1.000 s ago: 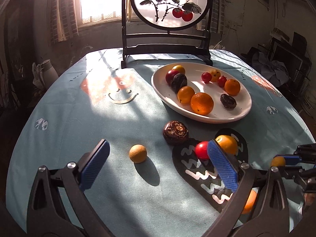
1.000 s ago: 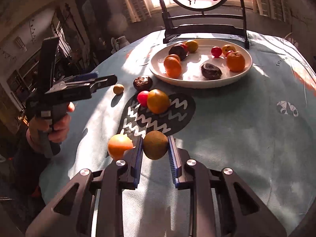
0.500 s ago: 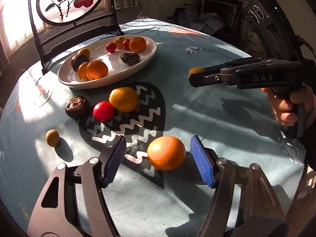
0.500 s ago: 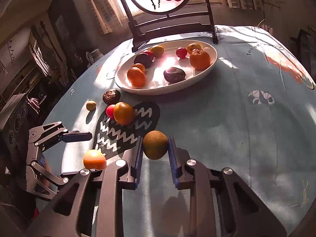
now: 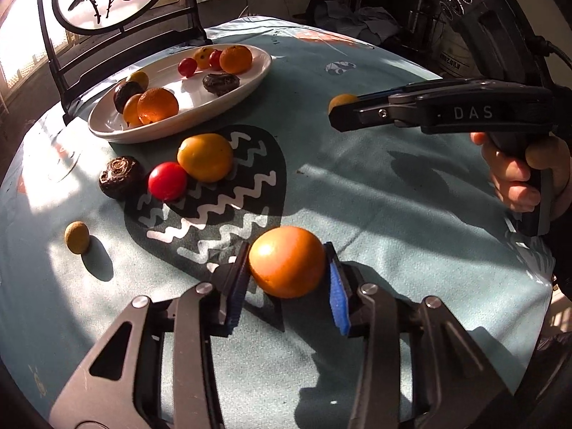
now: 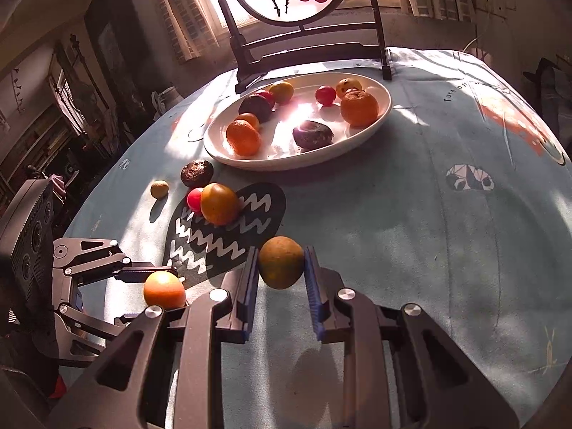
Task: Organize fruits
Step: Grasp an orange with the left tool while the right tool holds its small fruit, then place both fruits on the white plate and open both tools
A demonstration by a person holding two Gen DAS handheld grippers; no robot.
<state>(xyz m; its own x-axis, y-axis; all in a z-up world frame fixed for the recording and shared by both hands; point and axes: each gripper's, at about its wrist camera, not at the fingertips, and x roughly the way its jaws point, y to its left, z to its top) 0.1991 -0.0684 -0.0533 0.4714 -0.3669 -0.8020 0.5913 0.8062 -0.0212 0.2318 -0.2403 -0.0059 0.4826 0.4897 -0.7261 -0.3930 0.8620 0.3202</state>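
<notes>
Swinging over, the left tongs [image 5: 286, 279] have just closed across the orange's [image 5: 287, 261] firm, smooth middle, while right tongs [image 6: 280, 279] grip a brownish fruit [image 6: 281, 261].

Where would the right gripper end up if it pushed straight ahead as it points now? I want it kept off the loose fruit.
The right gripper, shut on a brownish fruit, points towards the white plate. The tablecloth between looks free; the yellow-orange fruit lies left of that line, though depth is unclear.
</notes>
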